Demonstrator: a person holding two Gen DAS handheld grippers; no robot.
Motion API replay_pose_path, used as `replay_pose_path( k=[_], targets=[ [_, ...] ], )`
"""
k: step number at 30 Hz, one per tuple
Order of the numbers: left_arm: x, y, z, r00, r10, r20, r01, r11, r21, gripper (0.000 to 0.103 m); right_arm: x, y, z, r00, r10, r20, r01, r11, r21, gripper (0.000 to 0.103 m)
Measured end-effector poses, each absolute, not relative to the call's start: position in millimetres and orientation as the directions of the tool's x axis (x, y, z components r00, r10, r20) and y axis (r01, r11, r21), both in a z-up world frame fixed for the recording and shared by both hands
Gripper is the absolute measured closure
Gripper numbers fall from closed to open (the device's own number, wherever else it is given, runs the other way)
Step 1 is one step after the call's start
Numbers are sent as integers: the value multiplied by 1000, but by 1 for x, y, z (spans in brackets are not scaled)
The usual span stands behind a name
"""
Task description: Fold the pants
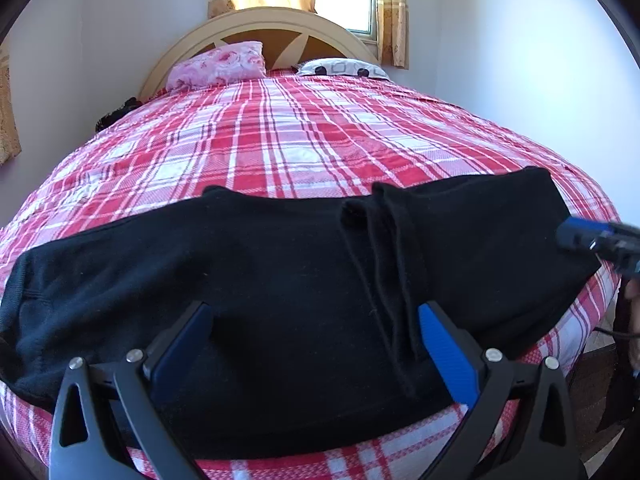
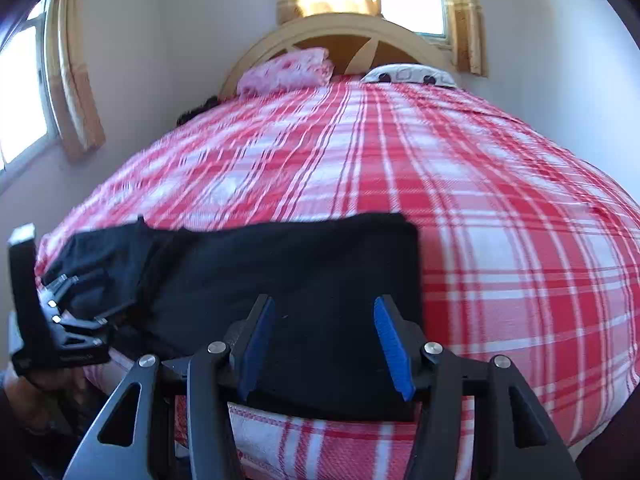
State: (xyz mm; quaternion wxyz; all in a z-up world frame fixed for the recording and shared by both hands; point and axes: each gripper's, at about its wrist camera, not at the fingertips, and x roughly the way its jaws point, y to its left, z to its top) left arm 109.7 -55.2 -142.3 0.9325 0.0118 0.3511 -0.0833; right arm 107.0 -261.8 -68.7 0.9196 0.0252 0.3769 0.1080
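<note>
Pants (image 1: 280, 280) are lying flat across the near edge of the bed (image 1: 304, 136), drawstrings on top. Left gripper (image 1: 316, 320) and right gripper (image 2: 324, 320) are hovering over them, jaws spread, gripping nothing.

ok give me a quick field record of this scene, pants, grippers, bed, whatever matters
garment: black fabric pants, lying flat across the near edge of the bed
drawstrings: black cords trailing over the pants
surface: red and white plaid bedspread
left gripper: open, fingers astride the pants
right gripper: open, over the pants' right end
pillows: pink floral pillow, white patterned pillow by the headboard
</note>
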Motion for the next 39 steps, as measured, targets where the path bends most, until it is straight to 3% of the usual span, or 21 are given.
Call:
replay_pose_path(
  k=[2,6,9,15,26,31,35,39],
  targets=[
    [110,-50,-142,739,-145,-657,151,987,-48,0,119,-253,-86,647,218,-730,-179,975,132,49],
    [113,-40,-146,735,-135,-665,120,990,-69,0,119,-237,-85,664,161,-730,-173,983,60,49],
    [110,-33,-146,738,-145,-659,120,989,-84,0,124,-228,-79,662,214,-718,-187,975,118,49],
    [104,-10,-135,756,-132,-640,96,991,-92,0,135,-178,-81,659,209,-722,-241,969,61,49],
    [101,147,-121,769,168,-617,-209,978,7,0,151,-110,-97,695,53,-717,-295,931,-217,48],
    [109,199,-138,731,122,-671,-266,957,-116,0,147,-136,-83,670,182,-719,-300,953,-39,48],
    [121,207,-154,714,27,-699,-245,945,-214,3,136,-153,-76,673,223,-705,-301,953,13,48],
    [127,199,-158,707,27,-707,-223,957,-186,5,127,-178,-70,689,215,-692,-268,963,33,48]
  ],
)
